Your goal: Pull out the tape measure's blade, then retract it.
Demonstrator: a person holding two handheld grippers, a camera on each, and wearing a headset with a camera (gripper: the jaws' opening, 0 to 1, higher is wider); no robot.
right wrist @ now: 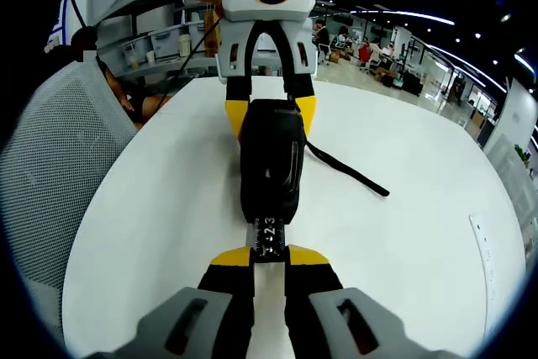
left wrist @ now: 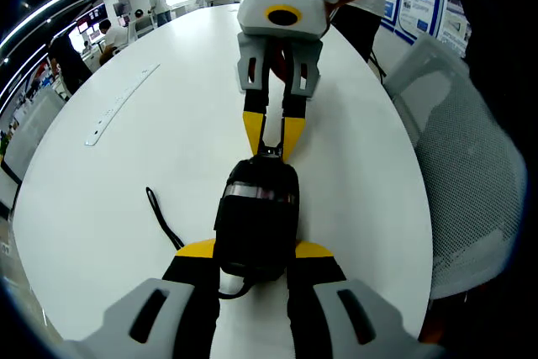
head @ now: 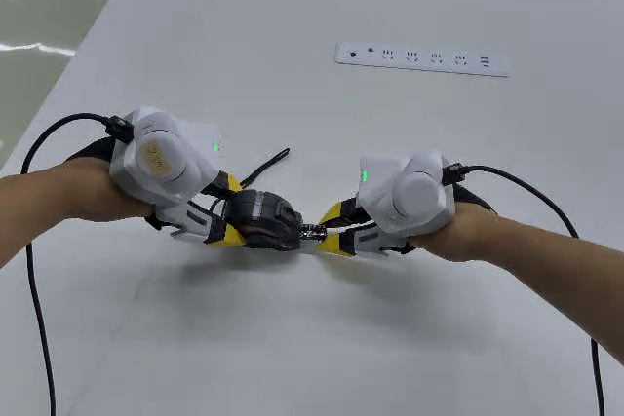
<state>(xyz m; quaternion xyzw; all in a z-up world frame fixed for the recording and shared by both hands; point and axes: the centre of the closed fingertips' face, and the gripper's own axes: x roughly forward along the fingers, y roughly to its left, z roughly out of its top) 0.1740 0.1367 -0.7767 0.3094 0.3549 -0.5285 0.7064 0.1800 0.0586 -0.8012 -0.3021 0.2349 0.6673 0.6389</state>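
Holding both forearms low over the table [head: 390, 338], coming in from either side, tongs tip to tip. Left hand [head: 93, 189] wraps the left tongs [head: 222, 221], right hand [head: 460, 231] wraps the right tongs [head: 330, 231].

Left tongs are clamped on the black tape measure [head: 261, 219], one jaw on each side of the case. Can't tell if the case touches the table. Right tongs are pinched together on the blade [right wrist: 269, 231] tip. A short stub is out, with printed numbers showing between case and jaws. The tape measure sits between the two tongs, in line with both. A black wrist strap [head: 265, 168] trails from the case across the table.

The table is white and rounded, with a white power strip [head: 421, 57] well apart on the far side. A grey mesh chair [right wrist: 59, 174] stands beside the table. The gripper views show an open office with desks and people behind.
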